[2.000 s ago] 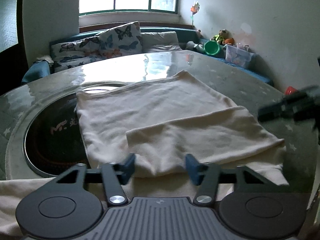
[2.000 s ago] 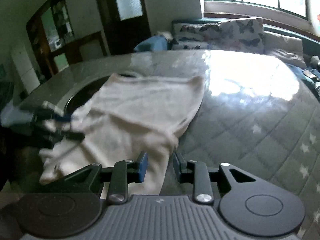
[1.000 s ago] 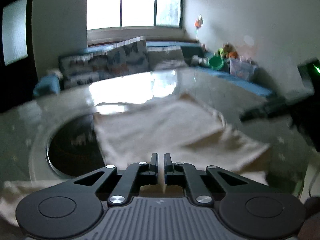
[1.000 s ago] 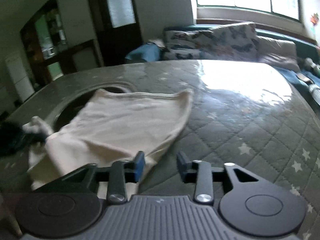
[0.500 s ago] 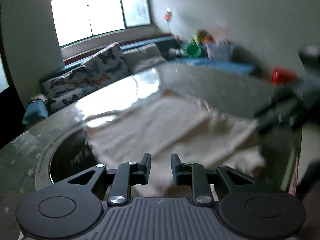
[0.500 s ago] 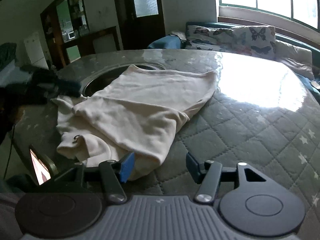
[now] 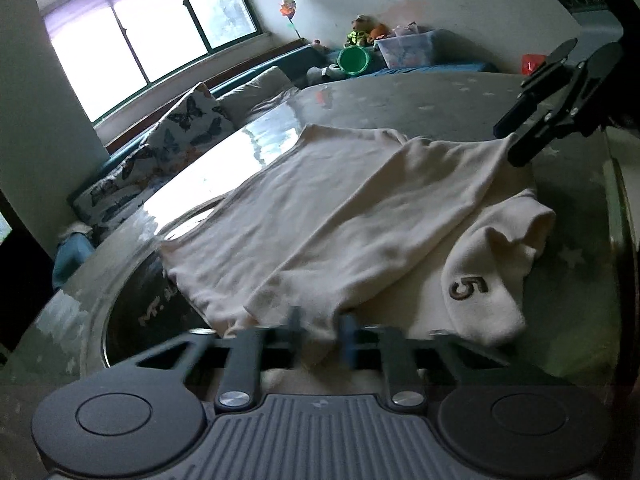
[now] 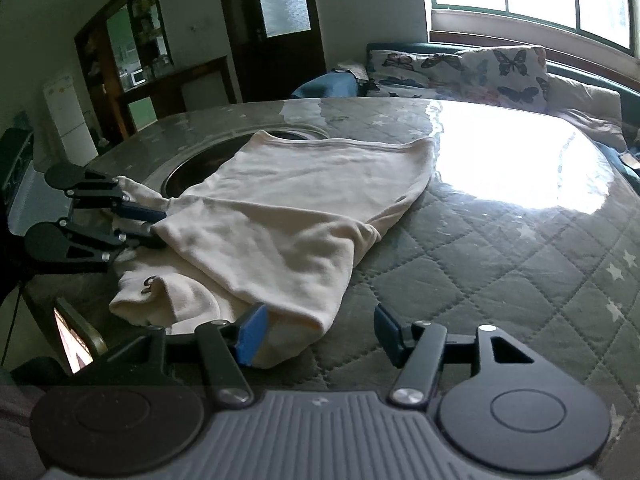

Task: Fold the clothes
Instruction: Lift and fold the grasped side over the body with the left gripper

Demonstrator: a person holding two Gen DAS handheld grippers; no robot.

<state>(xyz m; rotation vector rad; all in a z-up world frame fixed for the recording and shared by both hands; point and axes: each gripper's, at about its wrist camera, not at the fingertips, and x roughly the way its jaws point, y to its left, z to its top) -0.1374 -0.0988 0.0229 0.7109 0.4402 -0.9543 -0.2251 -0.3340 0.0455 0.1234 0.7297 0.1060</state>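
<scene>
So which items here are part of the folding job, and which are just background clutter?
Job:
cream shirt
left gripper
right gripper
quilted table cover

Lying about:
butterfly cushion
green bowl
clear storage box
stuffed toys

Bare quilted table (image 8: 500, 264) right of shirt (image 8: 288, 216) gives free passage; left side crowded by left gripper (image 8: 154, 226) and round recess (image 8: 196, 168).

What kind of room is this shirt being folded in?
Most likely a home living room: a sofa with butterfly cushions sits under a window, toys lie by the wall, and the shirt lies on a quilted table.
</scene>
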